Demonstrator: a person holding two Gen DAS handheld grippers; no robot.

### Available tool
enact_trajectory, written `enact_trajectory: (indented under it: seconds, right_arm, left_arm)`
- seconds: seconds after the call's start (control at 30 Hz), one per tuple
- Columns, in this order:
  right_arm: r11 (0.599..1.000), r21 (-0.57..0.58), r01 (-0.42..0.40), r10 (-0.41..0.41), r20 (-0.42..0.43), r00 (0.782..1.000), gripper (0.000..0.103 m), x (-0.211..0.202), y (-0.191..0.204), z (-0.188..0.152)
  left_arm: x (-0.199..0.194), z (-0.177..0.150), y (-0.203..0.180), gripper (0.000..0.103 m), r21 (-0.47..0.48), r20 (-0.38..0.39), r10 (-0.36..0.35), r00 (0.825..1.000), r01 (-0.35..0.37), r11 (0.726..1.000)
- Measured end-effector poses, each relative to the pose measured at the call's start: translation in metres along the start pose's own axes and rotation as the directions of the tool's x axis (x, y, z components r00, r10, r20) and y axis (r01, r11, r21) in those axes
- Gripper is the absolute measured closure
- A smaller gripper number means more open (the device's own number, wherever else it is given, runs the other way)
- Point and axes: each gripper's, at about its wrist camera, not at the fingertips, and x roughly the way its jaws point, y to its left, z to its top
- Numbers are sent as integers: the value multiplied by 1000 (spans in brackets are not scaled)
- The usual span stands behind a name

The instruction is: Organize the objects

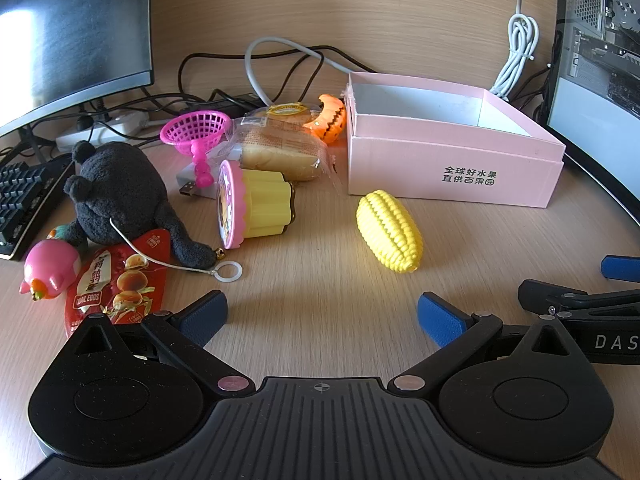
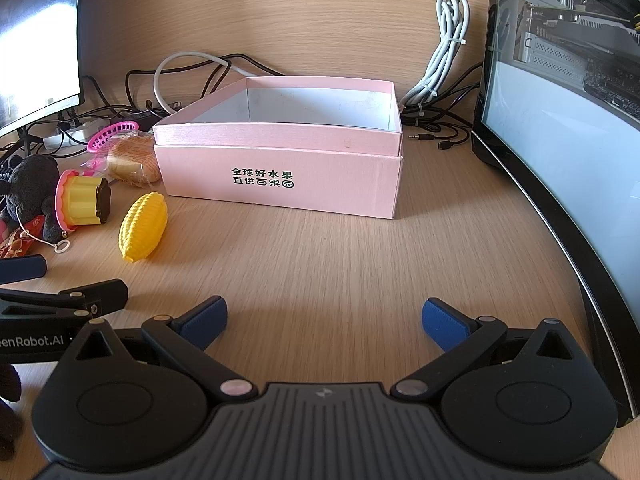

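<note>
Nothing packed yet; pink box [image 2: 280,188] looks empty. Both my grippers [image 1: 322,316] [image 2: 324,318] gape wide, holding nothing. Next, probably: left takes corn toy [image 1: 389,233].

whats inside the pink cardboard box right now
The open pink cardboard box shows only bare white inner walls; no object shows inside. Its front wall hides the floor in both views.

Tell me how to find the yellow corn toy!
Find the big pink box on the desk. Just in front of its left corner lies the corn toy, alone on bare wood. Unlike the yellow cup toy nearby, it is oval and bumpy with kernel rows.
</note>
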Motion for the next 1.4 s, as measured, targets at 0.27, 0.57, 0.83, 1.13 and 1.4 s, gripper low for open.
enact_trajectory:
  seconds: [0.27,0.57,0.83,1.13,1.4]
  right_arm:
    - [1000,0,0,0,0,1000,0,0,0,0]
    - [1000,1,0,0,-1,1000,0,0,0,0]
    - [1000,1,0,0,-1,1000,0,0,0,0]
    - [1000,1,1,-1,-1,1000,0,0,0,0]
    - [1000,1,1,-1,-2,1000,0,0,0,0]
  left_arm:
    - [-1,1,1,0,1,0,0,1000,0,1000]
    - [-2,1,2,0,1,0,-1,1000,1,1000]
    - [-4,2,3,0,2,-1,-1,1000,1,1000]
    - [-5,2,4,0,2,-1,-2,1000,2,1000]
    - [-6,3,5,0,2,-1,-2,1000,2,1000]
